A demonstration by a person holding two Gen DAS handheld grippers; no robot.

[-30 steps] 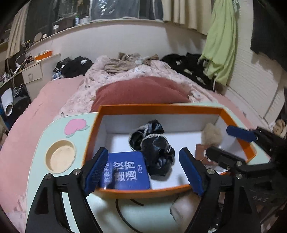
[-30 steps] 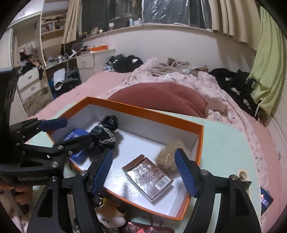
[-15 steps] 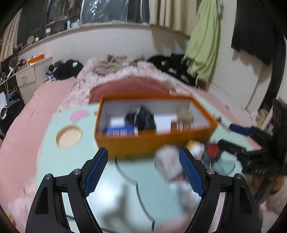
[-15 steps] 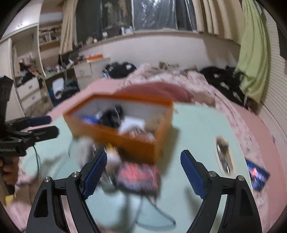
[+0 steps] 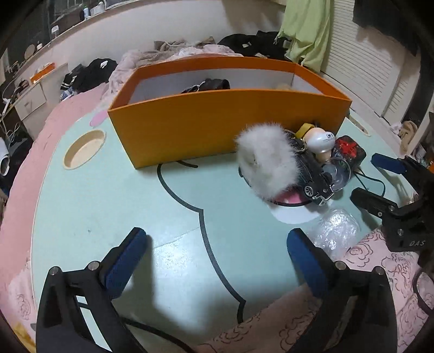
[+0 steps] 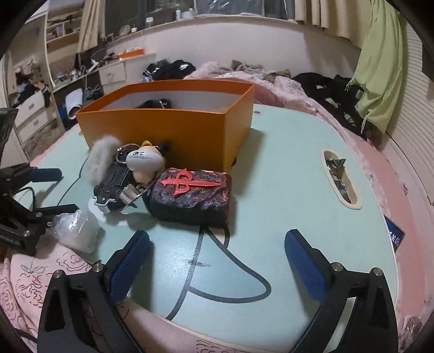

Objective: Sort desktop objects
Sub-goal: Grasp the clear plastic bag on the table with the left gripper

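Hovering over the mint tabletop (image 5: 108, 206), left gripper (image 5: 217, 252) and right gripper (image 6: 217, 252), fingers just spread wide, empty, white fluffy pompom (image 5: 267, 160), dark pouch (image 6: 191, 199) beside orange box (image 5: 217, 125).

This is a lived-in bedroom in a home. A pale green lap table with a round cup hollow (image 5: 84, 149) stands over a bed spread with a pink rose-printed quilt (image 6: 40, 274), and a crumpled pink floral blanket (image 6: 282, 87) lies heaped further back with dark clothes scattered on it (image 6: 171, 68). A light green garment (image 6: 379, 68) hangs at the right beside white louvred closet doors (image 5: 363, 65). Cream curtains (image 6: 89, 24) frame a dark window above a long white ledge lined with small bottles and jars (image 6: 179, 13). To the left stand white drawer units (image 6: 114, 73) and open shelves cluttered with household odds and ends (image 6: 58, 25).
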